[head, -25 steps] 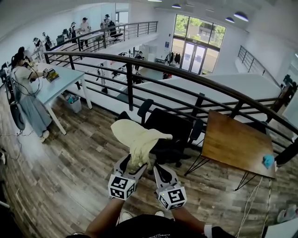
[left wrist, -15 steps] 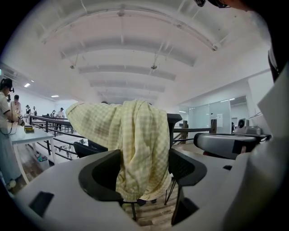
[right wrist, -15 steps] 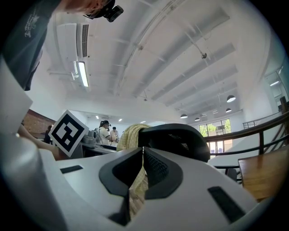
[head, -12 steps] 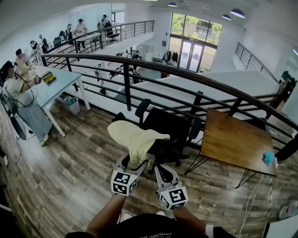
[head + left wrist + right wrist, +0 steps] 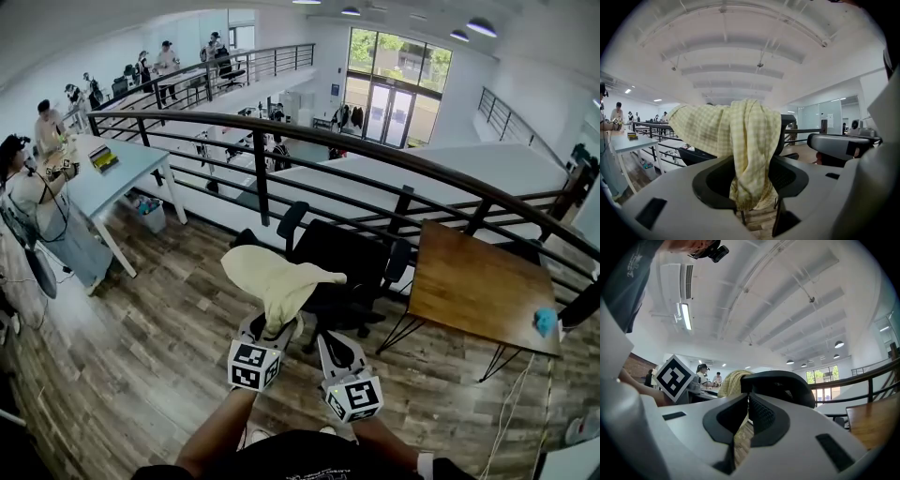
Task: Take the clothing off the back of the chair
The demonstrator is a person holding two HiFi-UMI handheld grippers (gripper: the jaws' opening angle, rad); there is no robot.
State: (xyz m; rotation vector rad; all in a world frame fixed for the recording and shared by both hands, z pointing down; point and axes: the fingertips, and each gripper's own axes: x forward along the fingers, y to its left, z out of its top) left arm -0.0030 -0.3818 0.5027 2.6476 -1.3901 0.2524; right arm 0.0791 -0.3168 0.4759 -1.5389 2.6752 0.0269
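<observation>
Clothing (image 5: pixel 277 281) drapes the chair (image 5: pixel 339 251) back — tail hanging straight down.

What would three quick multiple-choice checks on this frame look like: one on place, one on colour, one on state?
1. Where is the yellow garment?
A. Flat on the floor
B. Draped over the back of the black chair
C. Hung on the railing

2. What colour is the small object at the corner of the wooden table?
A. Blue
B. Red
C. White

3. How do the jaws of the right gripper stand?
A. Wide apart
B. Clamped on the chair's armrest
C. Together, holding nothing

Answers:
1. B: in the head view the cloth hangs over the top of the chair's back.
2. A: it shows bright blue against the brown tabletop.
3. C: in the right gripper view the two dark pads meet, with nothing between them.
</observation>
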